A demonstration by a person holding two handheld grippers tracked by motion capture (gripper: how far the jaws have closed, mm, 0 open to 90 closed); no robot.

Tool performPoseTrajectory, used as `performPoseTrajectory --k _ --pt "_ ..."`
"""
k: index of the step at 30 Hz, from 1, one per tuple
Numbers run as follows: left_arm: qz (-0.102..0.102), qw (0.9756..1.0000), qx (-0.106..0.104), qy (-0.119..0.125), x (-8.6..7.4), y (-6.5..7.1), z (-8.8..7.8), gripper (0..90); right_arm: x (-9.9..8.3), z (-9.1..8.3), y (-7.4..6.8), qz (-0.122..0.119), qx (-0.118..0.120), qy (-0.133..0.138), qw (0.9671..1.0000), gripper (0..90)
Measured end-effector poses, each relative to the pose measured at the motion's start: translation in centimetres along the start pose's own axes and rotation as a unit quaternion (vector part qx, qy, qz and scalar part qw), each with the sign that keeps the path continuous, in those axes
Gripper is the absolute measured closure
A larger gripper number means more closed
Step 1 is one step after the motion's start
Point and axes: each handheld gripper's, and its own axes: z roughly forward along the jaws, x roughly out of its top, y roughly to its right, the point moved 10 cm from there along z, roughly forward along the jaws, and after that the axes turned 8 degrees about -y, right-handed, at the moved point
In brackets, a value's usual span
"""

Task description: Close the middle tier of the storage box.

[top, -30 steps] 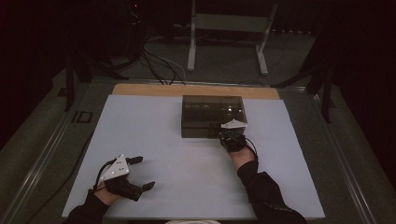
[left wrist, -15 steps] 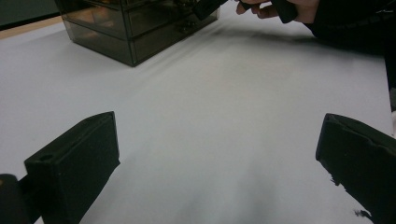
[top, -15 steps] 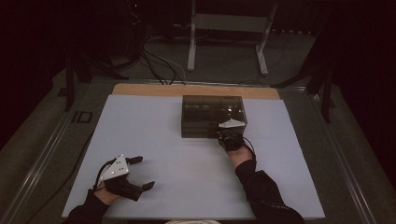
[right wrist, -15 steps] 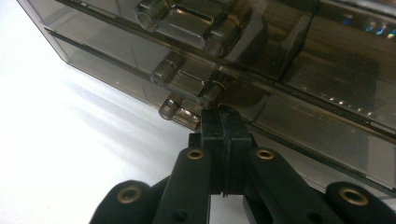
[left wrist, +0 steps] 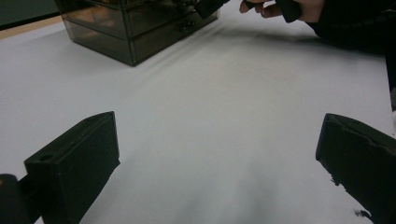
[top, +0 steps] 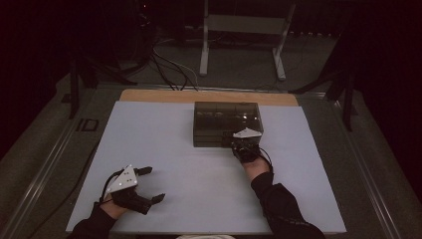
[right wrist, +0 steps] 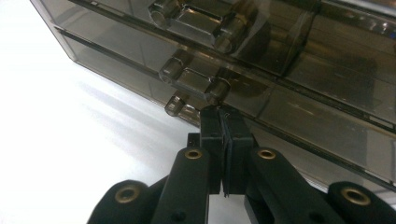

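Observation:
A smoky see-through drawer box (top: 226, 119) stands at the back middle of the white mat (top: 164, 139). My right gripper (top: 241, 143) is at its front right corner. In the right gripper view the jaws are shut, pad against pad, and the gripper (right wrist: 223, 112) has its tips right at the lowest drawer handle (right wrist: 177, 105); the handle's right end is hidden behind them, so I cannot tell whether they pinch it. Two more handles (right wrist: 194, 79) sit above. My left gripper (top: 154, 184) rests at the front left of the mat, open with nothing between its fingers (left wrist: 74, 163).
A wooden strip (top: 209, 95) runs along the mat's far edge. Behind the table are a metal stand (top: 244, 30) and cables (top: 169, 64) on the dark floor. The left gripper view shows the drawer box (left wrist: 130, 28) and the person's right hand (left wrist: 280, 7) far off.

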Motion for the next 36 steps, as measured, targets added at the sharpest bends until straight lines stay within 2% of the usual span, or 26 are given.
performPoseTrajectory --k 5,11,17,18,22,28,34,36 --pt "0.001 1.0 0.0 -0.001 0.0 0.0 0.0 0.8 -0.1 -0.4 0.1 0.0 0.0 0.003 1.0 88.3" --pt "0.001 1.0 0.0 -0.001 0.0 0.0 0.1 0.8 0.0 -1.1 -0.5 -0.008 0.003 0.012 0.9999 80.6" --pt "0.001 1.0 0.0 -0.001 0.0 0.0 0.0 0.8 0.2 -1.6 -1.0 -0.024 -0.002 0.023 0.9994 62.3" --pt "0.001 1.0 0.0 -0.001 0.0 0.0 0.0 0.8 0.3 -1.7 -1.0 -0.021 -0.001 0.027 0.9994 56.4" --pt "0.001 1.0 0.0 -0.002 0.0 0.0 0.1 0.8 0.6 -1.9 -1.1 -0.006 0.012 0.038 0.9992 42.5" --pt "0.001 1.0 0.0 -0.001 0.0 0.0 0.0 0.9 0.5 -1.8 -1.2 0.01 0.026 0.021 0.9994 18.1" --pt "0.001 1.0 -0.001 -0.001 0.0 0.1 0.1 0.8 0.7 -1.8 -1.7 0.014 0.049 0.022 0.9985 2.4" --pt "0.001 1.0 -0.001 -0.001 0.0 0.1 0.1 0.8 0.7 -1.8 -1.7 0.011 0.042 0.021 0.9988 2.4"
